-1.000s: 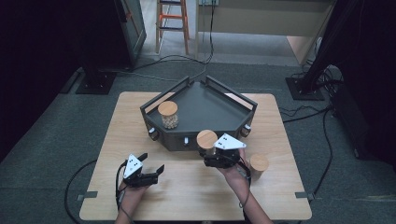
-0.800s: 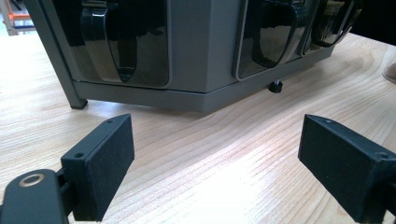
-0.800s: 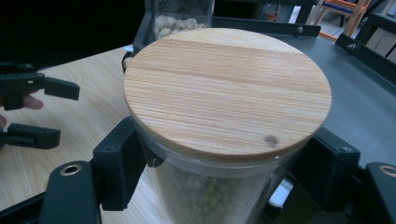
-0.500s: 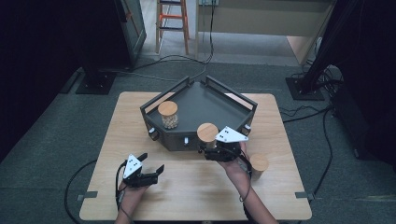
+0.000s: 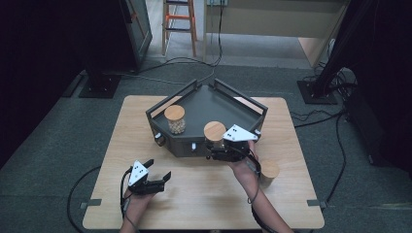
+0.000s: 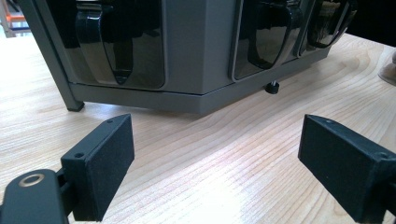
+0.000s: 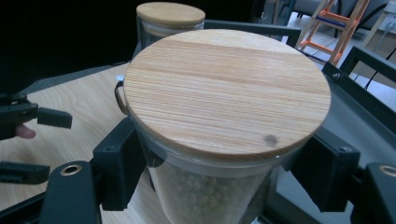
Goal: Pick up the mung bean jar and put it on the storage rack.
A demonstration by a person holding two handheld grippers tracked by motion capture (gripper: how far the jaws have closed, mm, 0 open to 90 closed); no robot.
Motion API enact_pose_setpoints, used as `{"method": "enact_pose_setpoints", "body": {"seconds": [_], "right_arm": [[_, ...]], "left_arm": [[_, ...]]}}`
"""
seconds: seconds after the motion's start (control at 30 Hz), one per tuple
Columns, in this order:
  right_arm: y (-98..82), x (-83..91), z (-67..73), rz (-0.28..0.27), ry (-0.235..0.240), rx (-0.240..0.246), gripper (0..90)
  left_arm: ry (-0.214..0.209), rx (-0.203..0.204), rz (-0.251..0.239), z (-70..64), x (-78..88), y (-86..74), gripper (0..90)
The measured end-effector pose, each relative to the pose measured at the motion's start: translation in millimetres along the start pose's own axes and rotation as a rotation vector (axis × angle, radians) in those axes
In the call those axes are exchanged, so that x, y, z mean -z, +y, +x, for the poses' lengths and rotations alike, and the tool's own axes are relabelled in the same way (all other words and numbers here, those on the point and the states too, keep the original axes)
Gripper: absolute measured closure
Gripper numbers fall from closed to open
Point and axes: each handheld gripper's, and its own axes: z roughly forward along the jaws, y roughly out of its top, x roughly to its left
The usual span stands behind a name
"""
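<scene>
High view: wooden bench (image 5: 204, 194) carries a dark grey tray (image 5: 214, 104). Right gripper (image 5: 217, 150) at the tray's near edge, jaws around a wood-lidded jar (image 5: 214, 133). Second jar (image 5: 175, 119) stands in the tray's left part; third jar (image 5: 268, 172) on the bench, near right. Left gripper (image 5: 158, 174) over the bench near left, jaws spread, holding nothing.

Left gripper view: left gripper (image 6: 215, 163) jaws wide apart above bare bench (image 6: 210, 135); tray wall (image 6: 196, 51) beyond.

Right gripper view: right gripper (image 7: 224, 182) pinches the glass jar (image 7: 205, 196) just under its lid; second jar (image 7: 169, 18) farther off.
</scene>
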Motion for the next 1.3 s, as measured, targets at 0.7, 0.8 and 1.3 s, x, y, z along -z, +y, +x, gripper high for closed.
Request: {"method": "enact_pose_setpoints", "body": {"seconds": [0.7, 0.8, 1.3], "right_arm": [[13.9, -16.4, -19.1, -0.008, -0.014, -0.044, 25.0], [17.5, -20.6, -21.2, -0.009, -0.020, -0.043, 25.0], [22.5, -41.5, -33.0, -0.027, -0.005, -0.055, 25.0]], "left_arm": [[-0.003, 0.002, -0.001, 0.2, -0.6, -0.3, 10.6], [-0.004, 0.006, -0.003, 0.6, -0.8, -0.6, 10.6], [0.009, 0.008, -0.015, 1.8, 3.0, -0.2, 10.6]]}}
